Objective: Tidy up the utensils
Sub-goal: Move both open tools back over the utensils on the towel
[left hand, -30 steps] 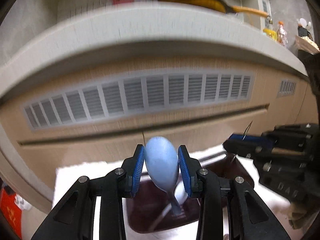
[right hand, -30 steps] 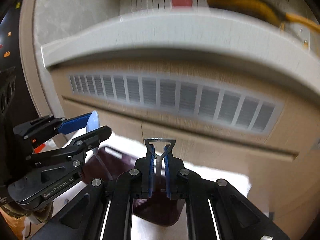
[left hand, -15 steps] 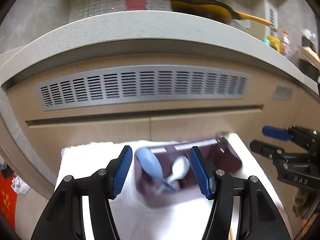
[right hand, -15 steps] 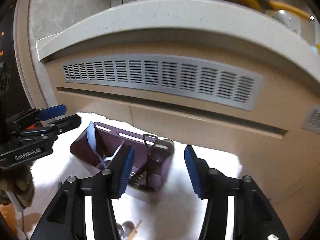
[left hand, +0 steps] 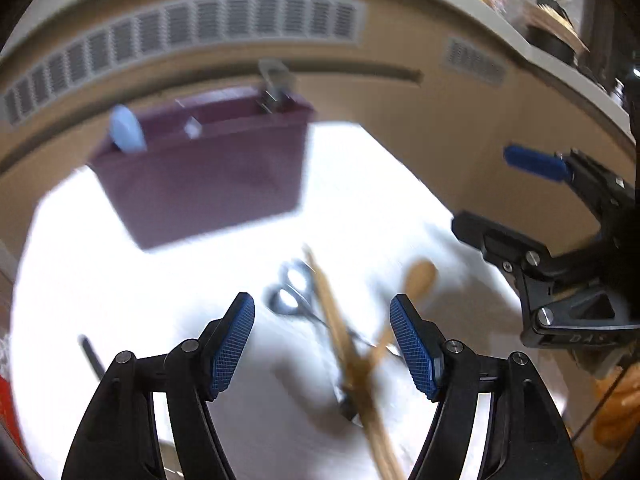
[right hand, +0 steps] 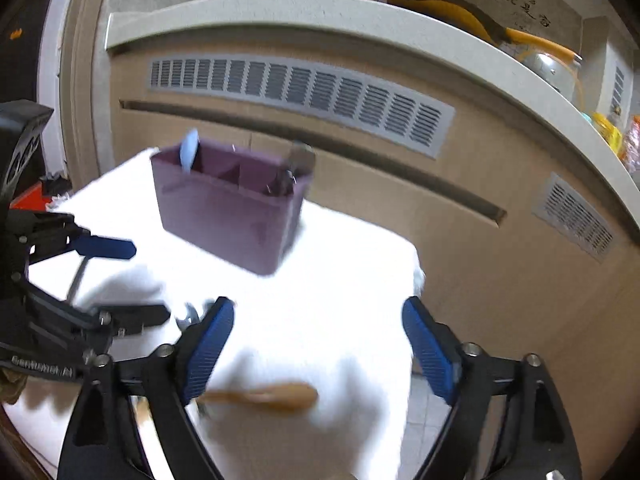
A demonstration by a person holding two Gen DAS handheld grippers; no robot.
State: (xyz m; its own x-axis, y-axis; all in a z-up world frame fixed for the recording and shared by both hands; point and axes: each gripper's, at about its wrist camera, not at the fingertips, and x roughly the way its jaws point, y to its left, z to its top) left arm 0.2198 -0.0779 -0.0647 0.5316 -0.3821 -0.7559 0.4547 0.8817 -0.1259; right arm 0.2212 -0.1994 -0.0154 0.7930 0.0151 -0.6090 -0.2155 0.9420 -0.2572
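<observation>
A purple utensil holder (left hand: 208, 172) stands on a white cloth (left hand: 120, 288); it also shows in the right wrist view (right hand: 236, 216). A blue spoon (left hand: 126, 134) sticks up at its left end and a metal tool (left hand: 276, 84) at its right end. My left gripper (left hand: 322, 344) is open and empty above wooden chopsticks (left hand: 344, 344), a wooden spoon (left hand: 416, 284) and scissors (left hand: 292, 292) lying on the cloth. My right gripper (right hand: 318, 352) is open and empty above the cloth, with the wooden spoon (right hand: 280, 396) just below it.
A wooden cabinet front with a grey vent (right hand: 304, 92) rises behind the cloth, under a pale counter edge (right hand: 320, 12). A dark thin utensil (left hand: 92, 356) lies at the cloth's left. The cloth's right edge (right hand: 412, 280) drops to the floor.
Both grippers have let go, opened wide and pulled back and down from the holder. The blue spoon and the metal tool now stand in the holder. The loose utensils on the cloth have come into view.
</observation>
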